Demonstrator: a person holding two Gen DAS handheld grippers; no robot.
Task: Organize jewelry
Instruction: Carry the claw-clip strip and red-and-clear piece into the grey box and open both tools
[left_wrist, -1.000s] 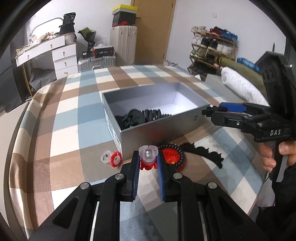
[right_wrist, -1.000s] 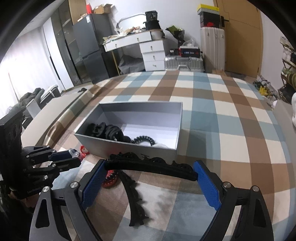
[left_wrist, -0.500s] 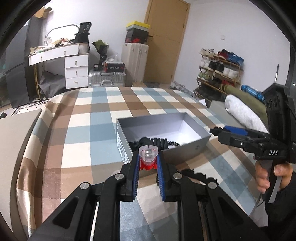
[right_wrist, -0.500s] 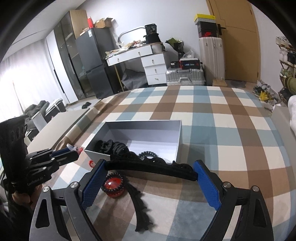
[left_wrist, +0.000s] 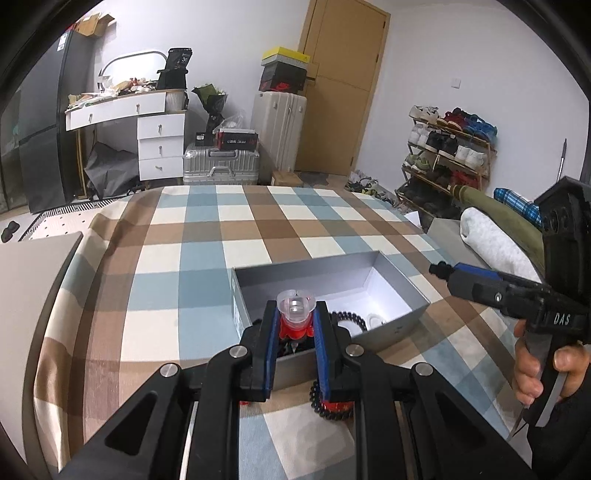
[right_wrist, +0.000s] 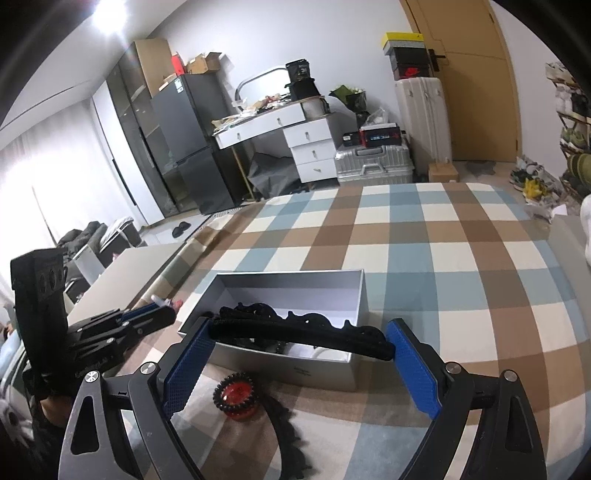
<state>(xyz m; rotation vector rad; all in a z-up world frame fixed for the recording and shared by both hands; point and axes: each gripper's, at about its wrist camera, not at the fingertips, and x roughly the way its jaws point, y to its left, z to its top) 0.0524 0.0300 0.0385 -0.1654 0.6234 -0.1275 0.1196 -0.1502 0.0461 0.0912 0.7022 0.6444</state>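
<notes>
Jewelry rides in both grippers: the left gripper (left_wrist: 295, 325) pinches a red-and-clear hair clip (left_wrist: 295, 312) between its pads, and the right gripper (right_wrist: 301, 354) clamps the ends of a black scalloped headband (right_wrist: 299, 330). Beyond both, toward twelve o'clock, an open grey box (right_wrist: 354, 291) on the plaid bedspread (left_wrist: 192, 258) holds dark pieces. Only the right wrist view shows a second black headband (right_wrist: 288, 432) and a red beaded bracelet (right_wrist: 236, 395) at six o'clock of the box; the left view half hides that bracelet.
</notes>
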